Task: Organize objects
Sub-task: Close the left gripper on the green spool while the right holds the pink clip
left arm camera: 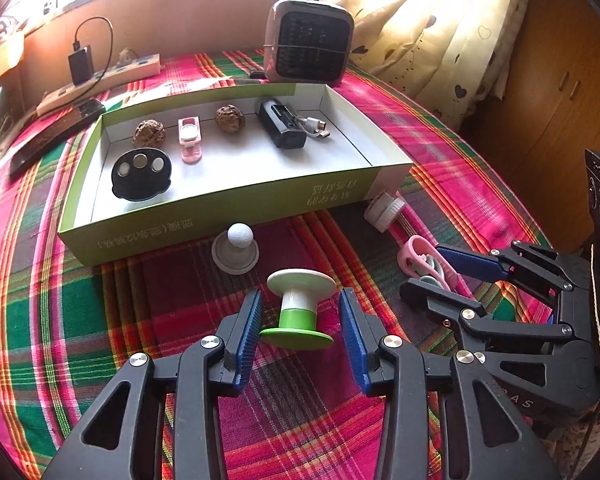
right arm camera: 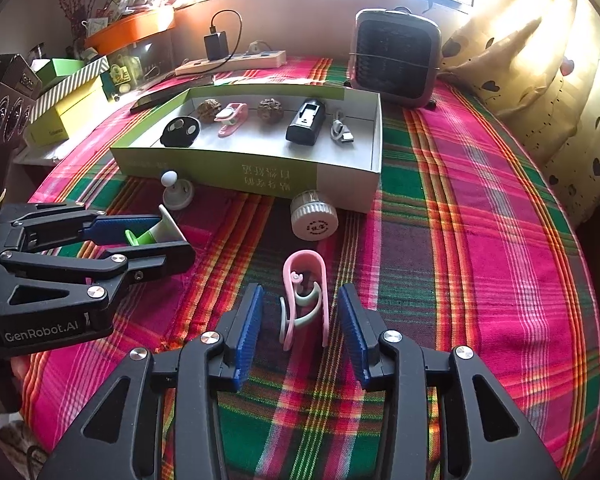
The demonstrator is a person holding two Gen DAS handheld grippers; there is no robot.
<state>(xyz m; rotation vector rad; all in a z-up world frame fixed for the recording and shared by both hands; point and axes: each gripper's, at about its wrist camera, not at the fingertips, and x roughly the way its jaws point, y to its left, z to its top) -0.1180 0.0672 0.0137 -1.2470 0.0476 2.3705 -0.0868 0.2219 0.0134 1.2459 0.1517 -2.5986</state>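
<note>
My L gripper sits nearest the lens, jaws part open w/ the green-and-white spool standing between the blue pads. There's a gap on both sides, so I read no squeeze on it. The spool rests on the plaid cloth, near the front edge of the table.

My R gripper is also part open, straddling the pink clip, which lies on the cloth w/ a pale green piece tucked in it. Pads stand clear of it; nothing held. From the L cam the same gripper shows at the right, fingertips around the clip.

Just beyond: white ball on a round base touching the tray's front wall, and a white ribbed cap by the tray's front right corner. The green tray sits mid-table and holds two walnuts, a pink flip phone, a black disc, a black battery pack and a USB cable.
</note>
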